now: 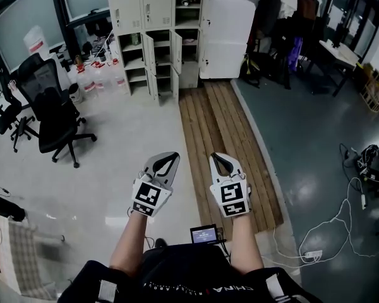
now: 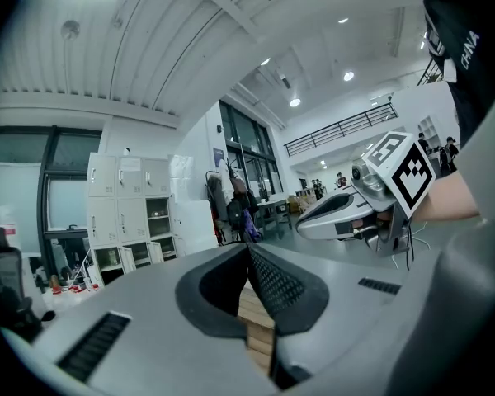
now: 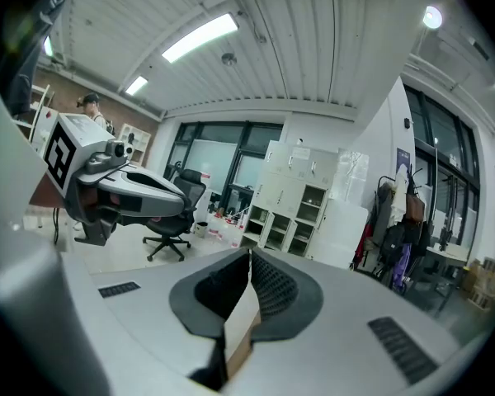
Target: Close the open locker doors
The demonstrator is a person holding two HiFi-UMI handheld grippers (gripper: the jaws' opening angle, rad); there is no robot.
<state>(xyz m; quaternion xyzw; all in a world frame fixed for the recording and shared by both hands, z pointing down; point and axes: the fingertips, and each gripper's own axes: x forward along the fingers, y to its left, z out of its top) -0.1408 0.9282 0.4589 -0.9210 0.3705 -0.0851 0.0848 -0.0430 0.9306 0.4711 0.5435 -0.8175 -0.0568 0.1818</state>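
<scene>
— Pale floor [image 1: 132, 131] is spread below; where are the lockers [image 1: 153, 8] placed?
— Upper centre of the frame, doors [image 1: 176, 50] left open, well apart from the left gripper [image 1: 169, 158] and right gripper [image 1: 216, 159]. Both pairs of fingers [image 2: 285, 291] are closed together, nothing held.

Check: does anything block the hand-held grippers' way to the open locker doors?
Nothing visible does. Only floor and wooden planks lie between the left hand-held gripper, the right hand-held gripper and the locker doors; the office chair stands aside, left.

Behind the wooden planks [image 1: 230, 150] stand lockers [image 1: 156, 17], office chair [image 1: 54, 115] left.
</scene>
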